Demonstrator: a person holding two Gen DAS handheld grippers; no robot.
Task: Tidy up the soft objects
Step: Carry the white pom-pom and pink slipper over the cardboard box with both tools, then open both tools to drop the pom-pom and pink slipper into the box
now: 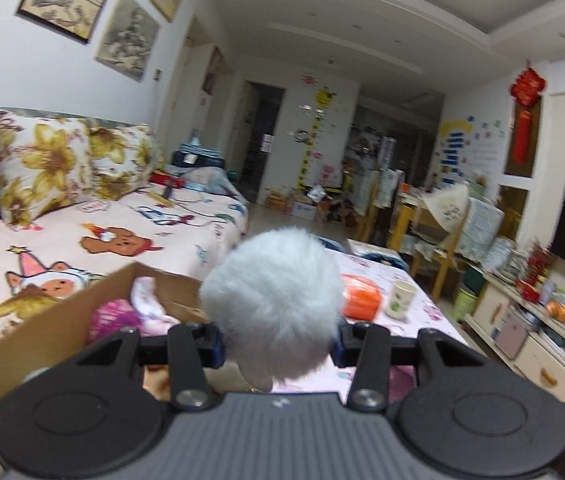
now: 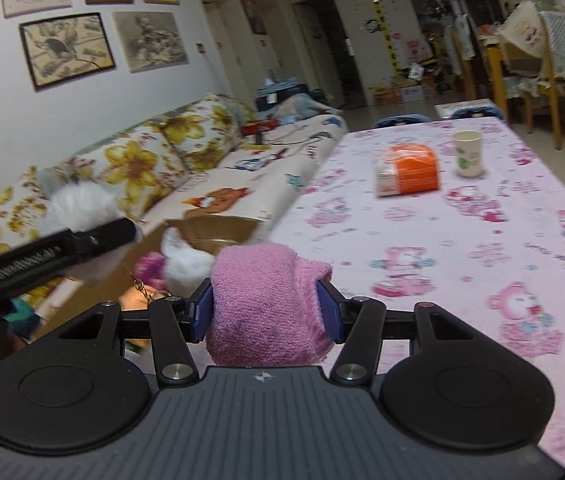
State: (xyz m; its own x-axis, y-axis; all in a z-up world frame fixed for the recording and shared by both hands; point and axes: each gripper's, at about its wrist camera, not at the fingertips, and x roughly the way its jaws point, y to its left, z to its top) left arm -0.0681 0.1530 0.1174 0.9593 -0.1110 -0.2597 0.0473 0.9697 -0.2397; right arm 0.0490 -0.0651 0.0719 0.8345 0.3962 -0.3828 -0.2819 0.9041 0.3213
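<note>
My left gripper point(image 1: 278, 346) is shut on a white fluffy pom-pom point(image 1: 272, 300) and holds it in the air beside the right edge of an open cardboard box point(image 1: 62, 320). The box holds pink and white soft things point(image 1: 142, 304). My right gripper point(image 2: 266, 312) is shut on a folded pink towel point(image 2: 266, 300), held above the table's left front part, just right of the box point(image 2: 218, 228). In the right wrist view the left gripper and its pom-pom point(image 2: 82, 208) show at the left, over the box.
A table with a pink cartoon-print cloth point(image 2: 462, 240) carries an orange tissue pack point(image 2: 408, 176) and a paper cup point(image 2: 468, 154) at its far part. A sofa with flowered cushions point(image 2: 142, 164) runs along the left. Chairs and a TV cabinet point(image 1: 542, 340) stand to the right.
</note>
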